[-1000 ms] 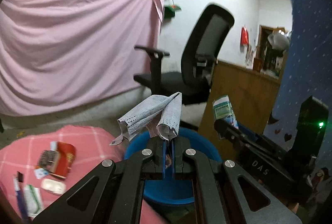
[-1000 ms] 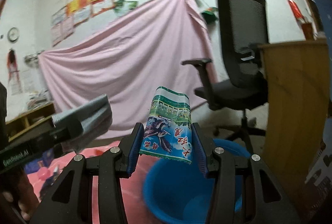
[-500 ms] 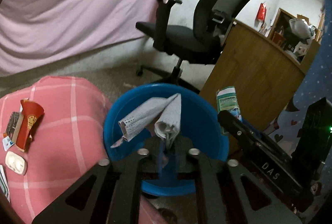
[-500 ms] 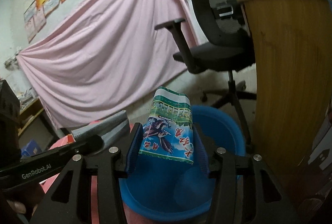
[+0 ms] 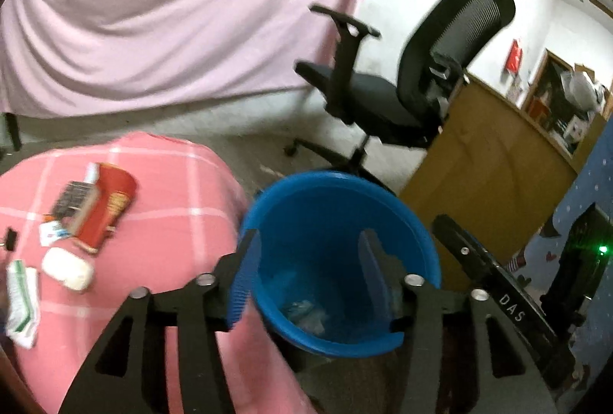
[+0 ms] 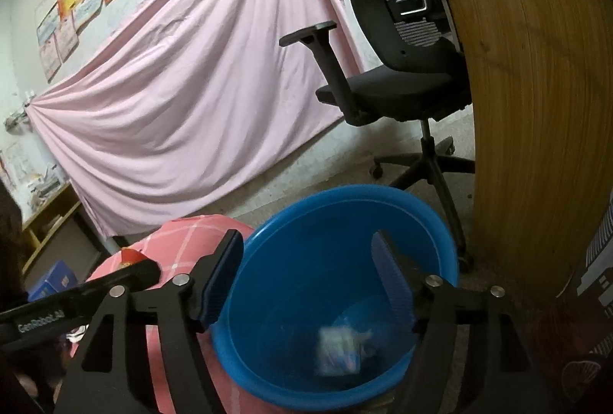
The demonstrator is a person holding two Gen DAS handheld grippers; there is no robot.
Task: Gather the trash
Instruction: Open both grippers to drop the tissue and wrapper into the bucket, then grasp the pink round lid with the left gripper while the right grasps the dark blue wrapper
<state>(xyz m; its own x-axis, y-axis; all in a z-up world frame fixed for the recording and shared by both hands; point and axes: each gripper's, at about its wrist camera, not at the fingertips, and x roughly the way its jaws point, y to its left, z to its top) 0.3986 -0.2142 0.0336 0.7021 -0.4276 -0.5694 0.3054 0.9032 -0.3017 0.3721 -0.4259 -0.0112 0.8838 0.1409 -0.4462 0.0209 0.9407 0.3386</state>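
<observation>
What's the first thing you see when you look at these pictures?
A big blue bucket sits low in the middle of both views, with crumpled trash at its bottom. A huge pink sheet hangs on the wall behind. More litter, like a red packet, lies on the pink checked cloth beside the bucket.

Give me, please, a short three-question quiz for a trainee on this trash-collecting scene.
1. True or false: the left gripper grips a piece of trash.
2. Where does the blue bin stand? A) on the office chair B) on the floor beside the pink checked cloth C) on the wooden counter
3. Fill in: the red snack packet lies on the ____.

Key: 1 false, both grippers have just been opening and hold nothing; 2 B; 3 pink checked cloth.
</observation>
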